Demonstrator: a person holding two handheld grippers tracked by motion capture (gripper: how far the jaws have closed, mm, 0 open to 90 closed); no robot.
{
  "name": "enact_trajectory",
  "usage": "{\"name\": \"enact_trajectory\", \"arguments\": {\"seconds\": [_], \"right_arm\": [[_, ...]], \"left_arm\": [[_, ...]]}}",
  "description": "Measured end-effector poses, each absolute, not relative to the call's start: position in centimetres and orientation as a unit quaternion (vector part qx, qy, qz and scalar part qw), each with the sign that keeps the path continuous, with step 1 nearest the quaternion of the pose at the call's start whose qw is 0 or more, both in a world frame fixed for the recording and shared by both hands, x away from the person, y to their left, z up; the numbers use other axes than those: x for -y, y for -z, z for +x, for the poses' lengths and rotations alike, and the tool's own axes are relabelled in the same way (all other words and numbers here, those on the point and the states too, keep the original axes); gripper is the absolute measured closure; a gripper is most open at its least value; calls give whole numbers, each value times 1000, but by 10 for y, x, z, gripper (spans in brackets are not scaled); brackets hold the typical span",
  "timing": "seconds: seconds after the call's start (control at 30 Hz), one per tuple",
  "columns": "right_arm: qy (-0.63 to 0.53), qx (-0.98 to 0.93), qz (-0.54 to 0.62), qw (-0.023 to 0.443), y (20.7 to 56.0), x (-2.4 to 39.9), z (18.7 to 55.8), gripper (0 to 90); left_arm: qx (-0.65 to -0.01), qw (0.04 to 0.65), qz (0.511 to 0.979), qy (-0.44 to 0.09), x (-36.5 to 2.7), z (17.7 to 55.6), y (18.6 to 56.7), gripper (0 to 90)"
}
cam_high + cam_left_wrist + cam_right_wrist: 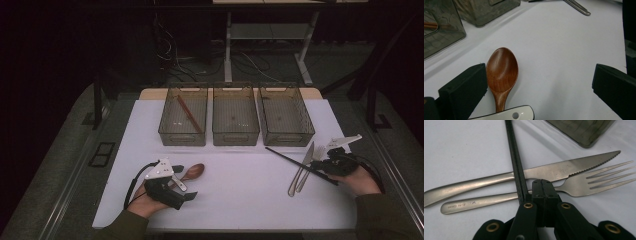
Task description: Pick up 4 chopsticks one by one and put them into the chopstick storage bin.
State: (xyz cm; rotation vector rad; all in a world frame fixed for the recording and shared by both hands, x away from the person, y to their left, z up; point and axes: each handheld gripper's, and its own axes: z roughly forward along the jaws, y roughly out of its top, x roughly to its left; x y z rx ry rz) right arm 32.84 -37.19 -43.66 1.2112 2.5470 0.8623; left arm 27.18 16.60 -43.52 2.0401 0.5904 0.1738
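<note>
A brown wooden spoon (502, 72) lies on the white table, bowl up, close to the left jaw of my left gripper (539, 82). That gripper is open and its jaws stand wide apart and touch nothing. A white ceramic handle with a hole (509, 114) overlaps the spoon's stem. In the high view the left gripper (184, 182) sits at the front left by the spoon (194, 171). My right gripper (542, 186) is shut, pads together over a steel fork (579, 186) and knife (549, 173). A black chopstick (515, 157) runs along the outer side of its left jaw and passes under it.
Three smoked-plastic bins (235, 116) stand in a row at the back of the table. The left bin (183, 117) holds a brown chopstick (189, 114). The knife and fork (301, 172) lie side by side at the front right, with the black chopstick (285, 156) crossing them.
</note>
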Motion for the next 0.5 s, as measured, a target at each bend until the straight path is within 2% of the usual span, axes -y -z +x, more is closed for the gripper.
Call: {"name": "enact_trajectory", "arguments": {"seconds": [0.5], "right_arm": [[-299,-866,394,71,436,367,324,893]], "left_arm": [[-242,485,838,-72,-166,272,435,0]]}}
